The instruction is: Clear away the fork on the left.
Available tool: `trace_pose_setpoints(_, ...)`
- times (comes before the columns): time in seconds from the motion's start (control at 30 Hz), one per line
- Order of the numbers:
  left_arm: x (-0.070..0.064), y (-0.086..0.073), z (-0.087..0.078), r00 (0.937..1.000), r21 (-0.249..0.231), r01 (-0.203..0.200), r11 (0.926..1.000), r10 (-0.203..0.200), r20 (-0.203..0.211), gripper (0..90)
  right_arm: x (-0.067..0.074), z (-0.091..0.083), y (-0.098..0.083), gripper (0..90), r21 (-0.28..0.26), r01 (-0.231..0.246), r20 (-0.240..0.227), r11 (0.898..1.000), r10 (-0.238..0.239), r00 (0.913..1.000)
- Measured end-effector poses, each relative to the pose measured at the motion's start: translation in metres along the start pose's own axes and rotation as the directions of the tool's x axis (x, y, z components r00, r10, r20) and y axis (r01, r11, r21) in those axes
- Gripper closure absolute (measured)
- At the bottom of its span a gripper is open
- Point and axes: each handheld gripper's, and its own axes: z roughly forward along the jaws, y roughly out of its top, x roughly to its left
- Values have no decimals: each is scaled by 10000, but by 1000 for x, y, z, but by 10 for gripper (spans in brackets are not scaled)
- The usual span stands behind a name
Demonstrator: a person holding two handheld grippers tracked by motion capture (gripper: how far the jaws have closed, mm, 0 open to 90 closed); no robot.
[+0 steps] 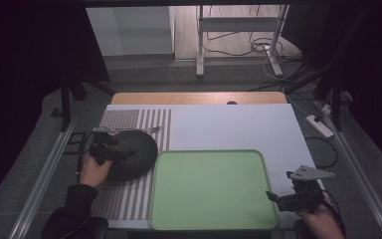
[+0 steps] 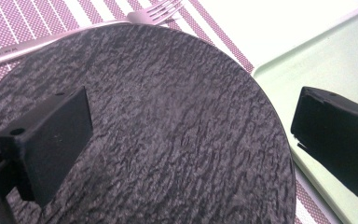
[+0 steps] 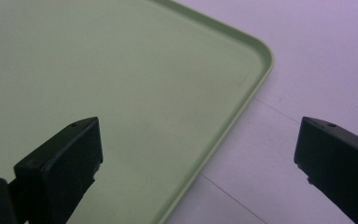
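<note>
A white table (image 1: 238,124) carries a green tray (image 1: 211,189) in the middle. Just left of the tray, a dark round plate (image 1: 134,154) lies on a striped mat (image 1: 129,199), a fork (image 2: 154,14) behind it. The left gripper (image 1: 122,153) hovers over the plate, fingers (image 2: 56,140) wide. The right gripper (image 1: 273,195) straddles the tray's right edge, fingers spread, empty.

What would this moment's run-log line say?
left gripper: open over dark plate | right gripper: open at green tray edge | fork: behind plate

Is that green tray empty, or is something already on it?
Empty. The green tray shows only bare surface in the high view and the right gripper view; the dark plate and the fork lie beside it on the striped mat.
</note>
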Motion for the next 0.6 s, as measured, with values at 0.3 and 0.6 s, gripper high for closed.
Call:
trace_pose_setpoints(0.3,2,9,9,9986,430,-225,9988,245,-464,0,0,0,0,13,-10,4,-39,10000,-4,10000)
trace_pose_setpoints(0.6,14,20,14,9981,414,-10,9991,36,-613,0,0,0,0,12,18,37,-75,10000,-37,10000)
